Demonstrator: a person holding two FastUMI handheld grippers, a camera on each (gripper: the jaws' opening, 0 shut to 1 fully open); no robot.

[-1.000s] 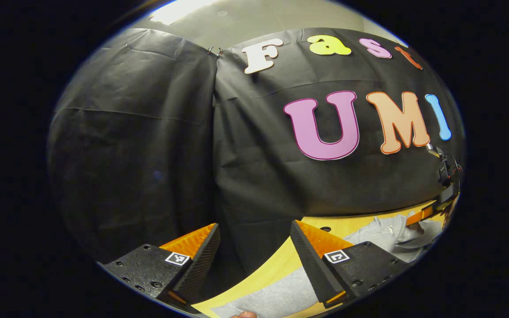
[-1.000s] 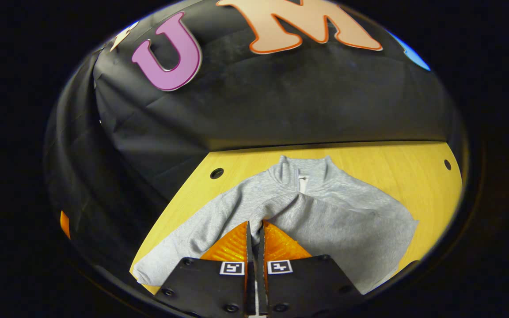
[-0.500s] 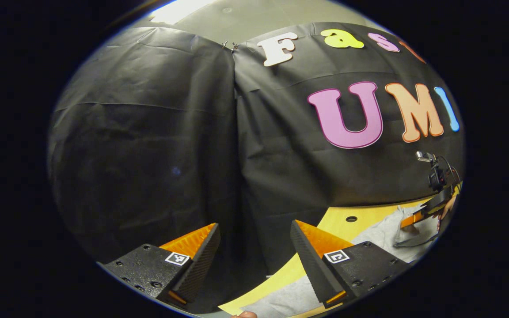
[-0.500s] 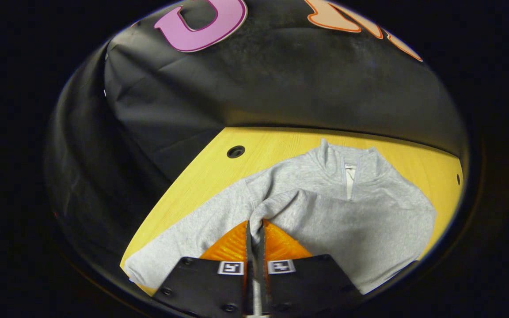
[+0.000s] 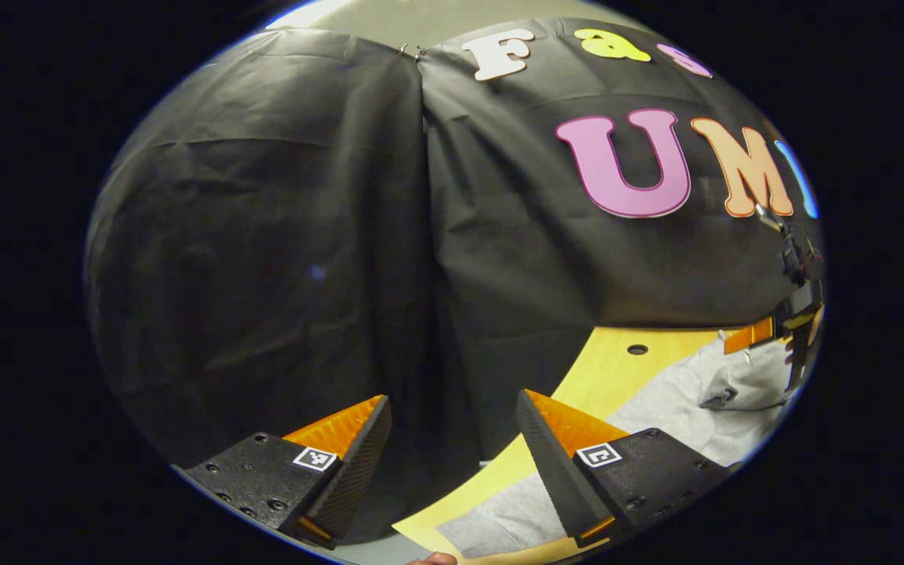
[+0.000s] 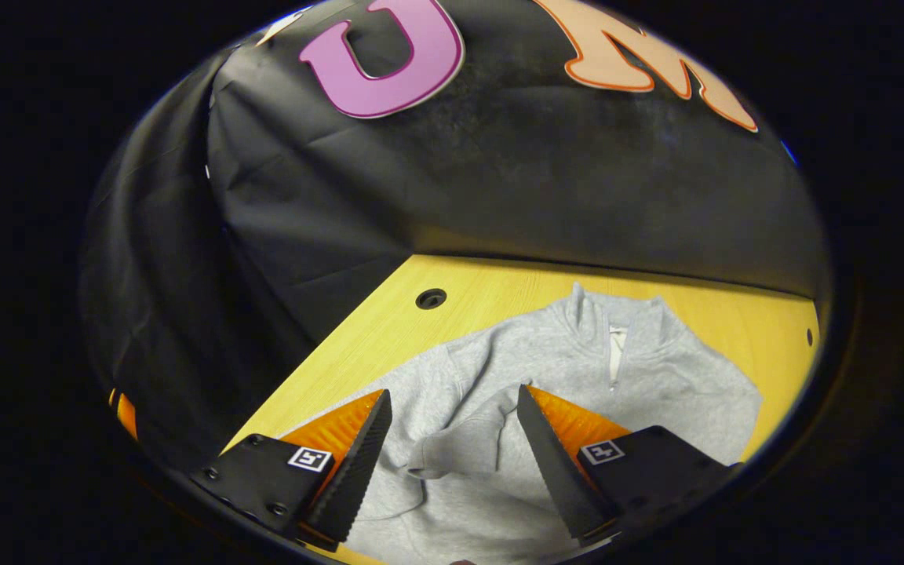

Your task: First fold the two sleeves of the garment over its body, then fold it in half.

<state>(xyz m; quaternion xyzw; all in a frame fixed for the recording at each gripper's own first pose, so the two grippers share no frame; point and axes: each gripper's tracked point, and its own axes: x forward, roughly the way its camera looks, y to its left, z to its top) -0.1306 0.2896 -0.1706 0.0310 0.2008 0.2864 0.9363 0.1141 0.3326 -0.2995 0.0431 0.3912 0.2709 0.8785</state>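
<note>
Garment [image 6: 577,369]: grey, flat on the yellow tabletop [image 6: 499,286], collar toward the back edge under the booth wall, long axis running from collar to the near edge. One sleeve [image 6: 468,439] already folded across the body, cuff lying between the fingers of the right gripper [image 6: 452,451], spread wide and gripping nothing, just above the cloth. Other sleeve [image 5: 499,518] apparently unfolded, stretching along the left side toward the tabletop's left edge, directly under the left gripper [image 5: 452,463], also wide and empty. Left gripper clearly the nearer one for that sleeve; likely next move a pinch at its cuff and a carry rightward over the body. Bare wood on both sides of the collar and along the back edge, so open room for the fold; small hole [image 6: 431,298] in the tabletop near the back left corner.
</note>
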